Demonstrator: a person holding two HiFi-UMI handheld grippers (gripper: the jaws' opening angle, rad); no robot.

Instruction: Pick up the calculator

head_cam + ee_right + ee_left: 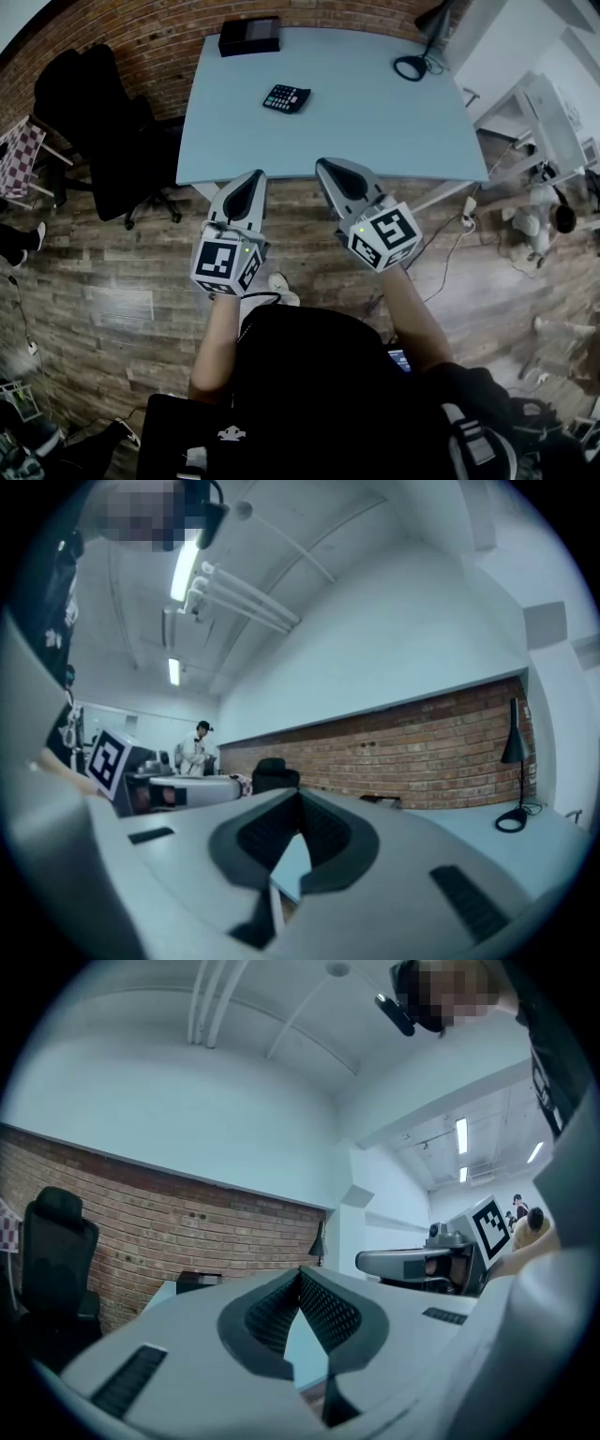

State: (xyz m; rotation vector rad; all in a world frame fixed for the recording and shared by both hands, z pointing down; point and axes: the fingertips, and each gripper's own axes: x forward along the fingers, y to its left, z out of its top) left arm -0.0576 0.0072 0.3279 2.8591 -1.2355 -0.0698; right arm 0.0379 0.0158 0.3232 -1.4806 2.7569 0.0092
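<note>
The black calculator (286, 97) lies flat on the pale blue table (375, 131), towards the far middle. Both grippers hover side by side at the table's near edge, well short of the calculator and pointing level towards it. My left gripper (253, 176) (300, 1274) is shut, its dark pads meeting at the tip with nothing between them. My right gripper (323, 165) (298, 799) is shut and empty too. The calculator does not show in either gripper view; each of those views shows the other gripper alongside.
A black box (249, 36) sits at the table's far edge by the brick wall. A black desk lamp (412, 66) stands at the far right corner. A black office chair (103, 122) stands left of the table. A person (539, 211) crouches on the wooden floor at right.
</note>
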